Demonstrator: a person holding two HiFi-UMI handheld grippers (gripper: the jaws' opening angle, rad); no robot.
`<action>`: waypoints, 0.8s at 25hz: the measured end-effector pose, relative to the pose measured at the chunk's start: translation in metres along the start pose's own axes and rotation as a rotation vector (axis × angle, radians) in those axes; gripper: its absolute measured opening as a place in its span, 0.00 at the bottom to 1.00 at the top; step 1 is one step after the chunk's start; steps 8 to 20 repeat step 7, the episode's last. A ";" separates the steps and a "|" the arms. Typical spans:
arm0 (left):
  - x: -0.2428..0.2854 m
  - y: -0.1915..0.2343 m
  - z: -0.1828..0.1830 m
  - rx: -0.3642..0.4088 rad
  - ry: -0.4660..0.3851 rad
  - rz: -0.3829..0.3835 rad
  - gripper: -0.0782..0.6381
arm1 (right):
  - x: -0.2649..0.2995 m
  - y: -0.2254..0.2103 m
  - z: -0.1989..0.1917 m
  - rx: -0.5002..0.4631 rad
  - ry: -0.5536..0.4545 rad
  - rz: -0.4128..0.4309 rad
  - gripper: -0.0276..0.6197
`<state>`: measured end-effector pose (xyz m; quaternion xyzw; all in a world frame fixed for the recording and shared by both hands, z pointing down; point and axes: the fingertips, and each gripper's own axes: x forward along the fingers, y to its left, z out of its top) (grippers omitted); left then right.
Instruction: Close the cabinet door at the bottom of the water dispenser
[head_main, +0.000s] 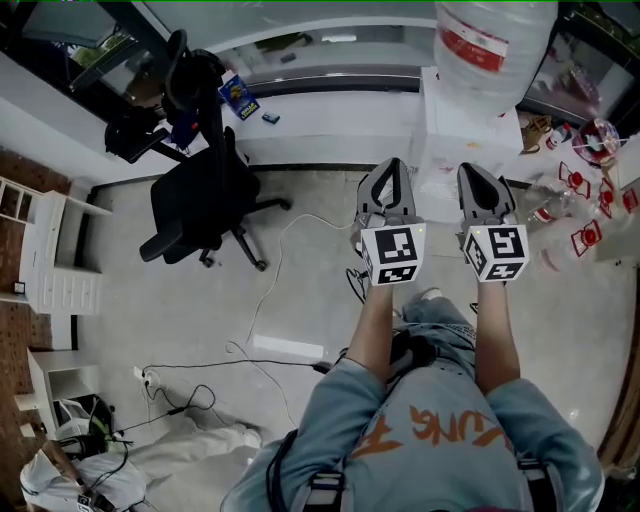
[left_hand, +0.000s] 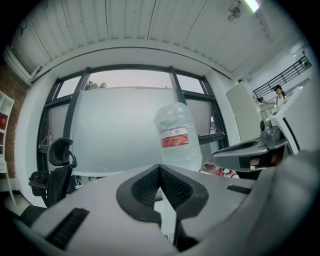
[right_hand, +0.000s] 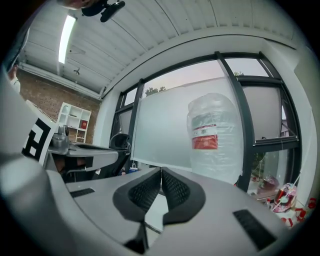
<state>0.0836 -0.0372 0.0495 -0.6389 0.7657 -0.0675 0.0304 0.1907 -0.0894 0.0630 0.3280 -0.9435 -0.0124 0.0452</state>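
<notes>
Grey floor (head_main: 300, 290) is spreading under a standing person. Both pairs of fingers are sitting pressed together with nothing between them, and the left gripper (left_hand: 160, 170) and right gripper (right_hand: 161, 172) are pointing level, side by side. Beyond their tips, at twelve to one o'clock, the dispenser (head_main: 465, 135) is standing with its bottle (head_main: 495, 40) on top. Its door, low on the front, is showing in no view. Probably it is a light, stiff, hinged panel, so nudging its free edge with closed tips should do.
</notes>
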 end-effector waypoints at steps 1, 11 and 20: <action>0.000 -0.001 0.004 -0.001 -0.006 -0.002 0.12 | -0.001 -0.001 0.004 -0.004 -0.002 0.000 0.09; 0.007 -0.008 0.001 0.004 -0.020 -0.011 0.12 | -0.002 -0.010 0.000 -0.010 -0.013 -0.006 0.09; 0.007 -0.008 0.001 0.004 -0.020 -0.011 0.12 | -0.002 -0.010 0.000 -0.010 -0.013 -0.006 0.09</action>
